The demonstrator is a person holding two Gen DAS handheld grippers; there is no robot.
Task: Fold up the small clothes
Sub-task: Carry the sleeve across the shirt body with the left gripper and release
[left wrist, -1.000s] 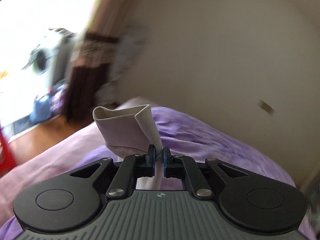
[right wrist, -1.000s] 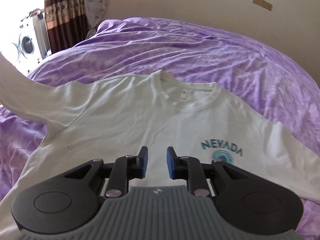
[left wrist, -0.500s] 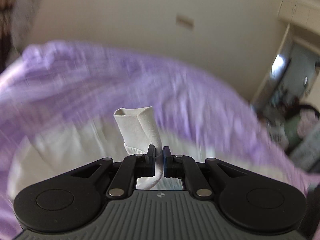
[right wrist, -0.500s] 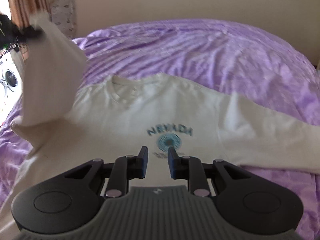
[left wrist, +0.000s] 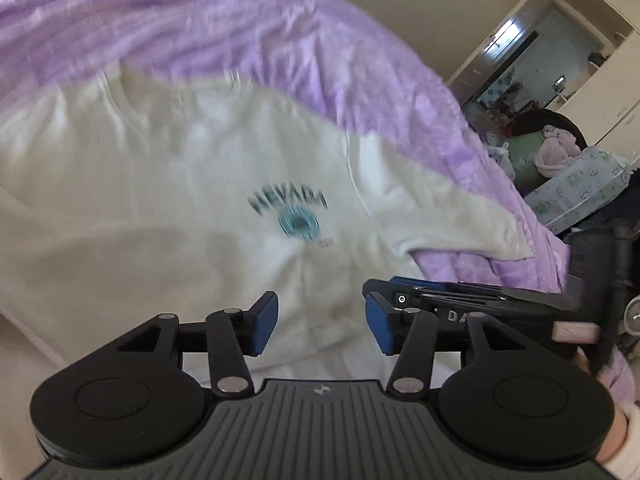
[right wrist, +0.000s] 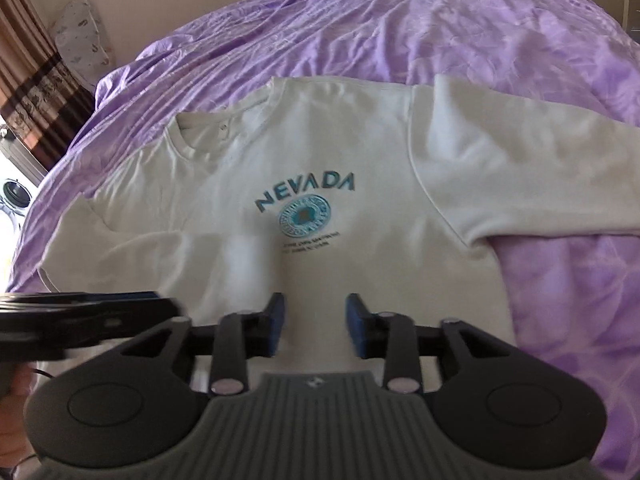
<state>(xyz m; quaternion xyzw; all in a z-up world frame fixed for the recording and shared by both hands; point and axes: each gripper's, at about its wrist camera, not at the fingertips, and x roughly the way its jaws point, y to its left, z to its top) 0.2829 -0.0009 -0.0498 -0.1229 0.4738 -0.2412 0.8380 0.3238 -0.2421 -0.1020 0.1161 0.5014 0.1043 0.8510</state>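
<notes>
Both tongs, left (left wrist: 316, 328) and right (right wrist: 315, 326), have just been opening and hold nothing; next, grip the white shirt's (right wrist: 248, 160) right sleeve (right wrist: 520, 168) near the cuff and fold it flat.

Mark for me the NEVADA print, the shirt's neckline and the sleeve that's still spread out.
NEVADA print (right wrist: 306, 196): right wrist view, on the teal lettering at the chest.
neckline (right wrist: 196, 136): right wrist view, on the collar's ribbed front edge.
spread sleeve (right wrist: 520, 168): right wrist view, mid-sleeve, lying flat on the bed.

Black tool (left wrist: 320, 326) linkages, blue pads (left wrist: 262, 326), silver rivets
</notes>
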